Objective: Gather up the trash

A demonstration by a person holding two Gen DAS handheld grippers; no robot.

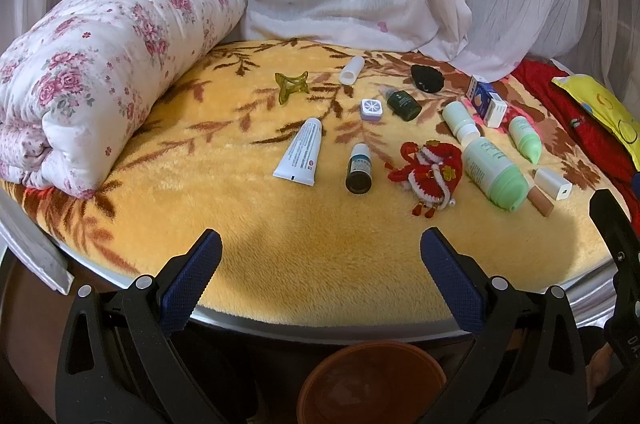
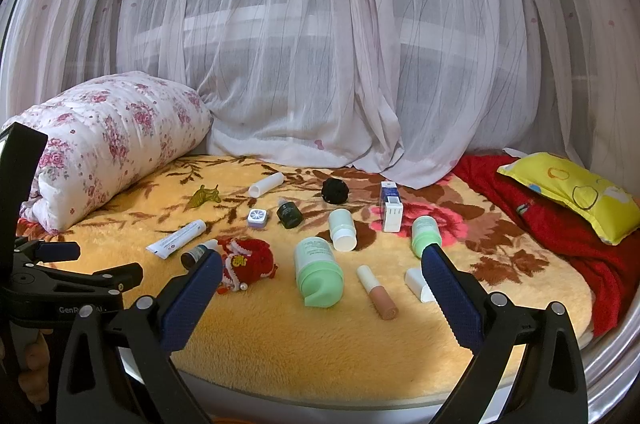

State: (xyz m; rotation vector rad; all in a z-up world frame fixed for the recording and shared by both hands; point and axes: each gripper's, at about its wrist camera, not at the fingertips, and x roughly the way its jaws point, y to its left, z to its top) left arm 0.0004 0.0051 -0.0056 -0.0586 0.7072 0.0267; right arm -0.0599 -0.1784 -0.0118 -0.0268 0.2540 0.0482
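While both sets of tongs hang over the near edge of the bed, neither one has hold of anything. The left tongs [image 1: 320, 256] are spread wide, blue pads well apart, touching nothing but air above the yellow blanket [image 1: 280, 232]. Same deal with the right tongs [image 2: 322, 276]: gaping open and empty, though in that view the pads overlap some of the clutter behind them.

All the trash lies scattered around the red knitted pouch [image 1: 430, 170], so I'll use that as the anchor. Just left of it is a small dark bottle [image 1: 359, 169] with a white cap, and further left a white tube [image 1: 299, 153]. Just right of the pouch lies a big green-capped bottle [image 1: 494, 174], with a pinkish lip-gloss stick [image 1: 541, 202] and a white plug [image 1: 554, 183] beyond that. Behind the pouch: a little lilac case [image 1: 373, 109], a dark green bottle [image 1: 404, 102], a black fuzzy ball [image 1: 428, 78], a white cylinder [image 1: 352, 69], a blue-and-white box [image 1: 486, 100] and a yellow-green hair claw [image 1: 292, 86].

Only the left wrist view shows the brown bin [image 1: 372, 384], down below the bed edge between the pads. Only the right wrist view shows the whole yellow pillow [image 2: 572, 196] far right of the pouch, plus the left tool itself at the frame's left edge.
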